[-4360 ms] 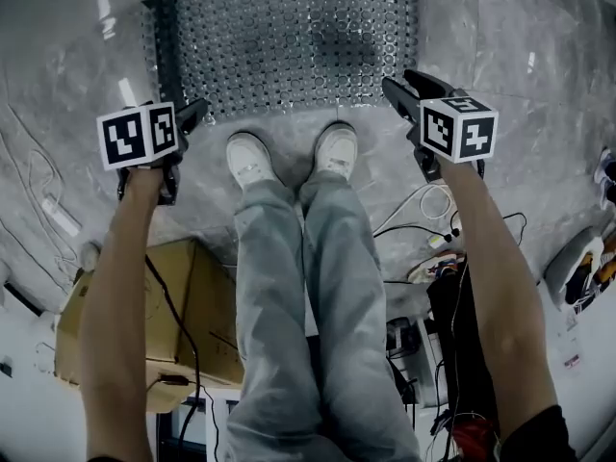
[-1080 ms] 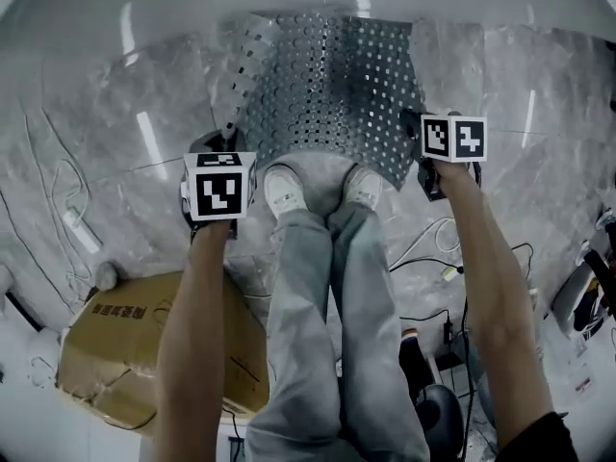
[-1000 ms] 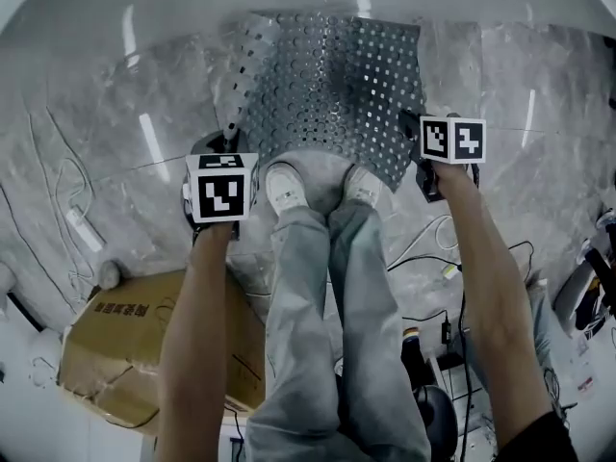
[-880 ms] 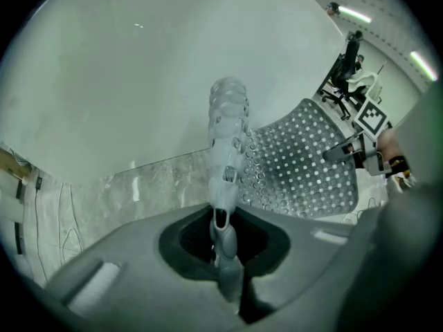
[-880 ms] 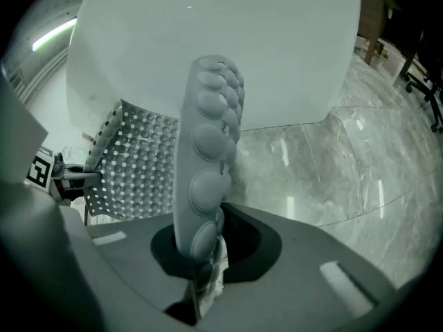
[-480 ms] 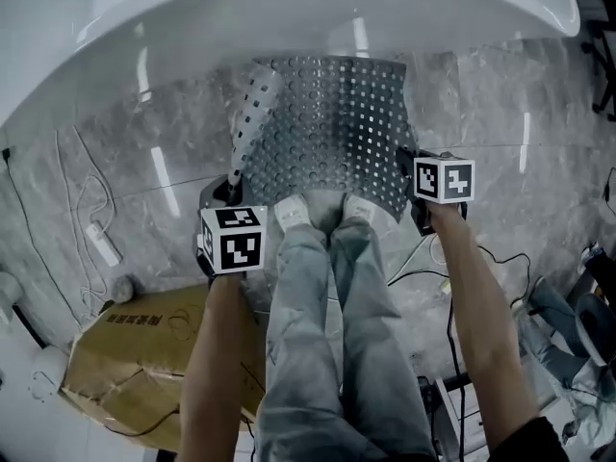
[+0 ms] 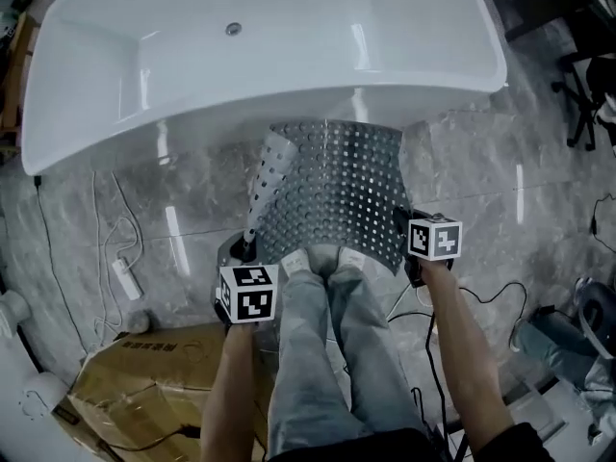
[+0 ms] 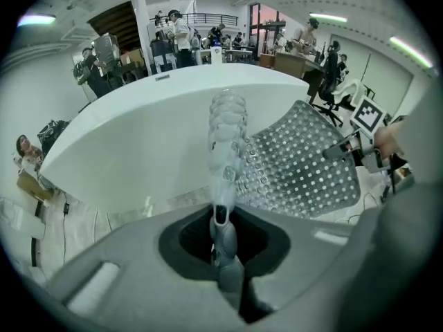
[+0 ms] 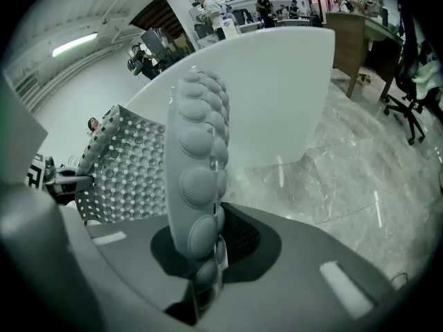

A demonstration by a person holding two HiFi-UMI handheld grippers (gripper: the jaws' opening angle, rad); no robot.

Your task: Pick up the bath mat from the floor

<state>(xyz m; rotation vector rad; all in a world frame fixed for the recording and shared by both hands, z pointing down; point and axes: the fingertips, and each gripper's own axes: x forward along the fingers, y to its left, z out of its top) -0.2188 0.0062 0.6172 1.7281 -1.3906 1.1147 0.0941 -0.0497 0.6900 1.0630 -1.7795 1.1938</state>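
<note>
The bath mat (image 7: 332, 191), grey and full of holes with suction cups on one face, hangs off the floor between both grippers, in front of the person's shoes. My left gripper (image 7: 247, 254) is shut on its near left corner, and that edge curls upward (image 8: 225, 144). At the near right corner my right gripper (image 7: 402, 248) is shut on the mat, whose suction cups (image 9: 197, 185) fill the right gripper view. The mat (image 8: 297, 164) sags between the two grips.
A white bathtub (image 7: 250, 51) stands just beyond the mat on the marble floor. A cardboard box (image 7: 144, 383) lies at the near left, cables and a power strip (image 7: 125, 277) to its left. More cables (image 7: 481, 296) and an office chair (image 7: 582, 94) are at the right.
The mat has come up off the floor with both grippers shut on its near corners. The head camera has risen, and the whole bathtub is now in view.
</note>
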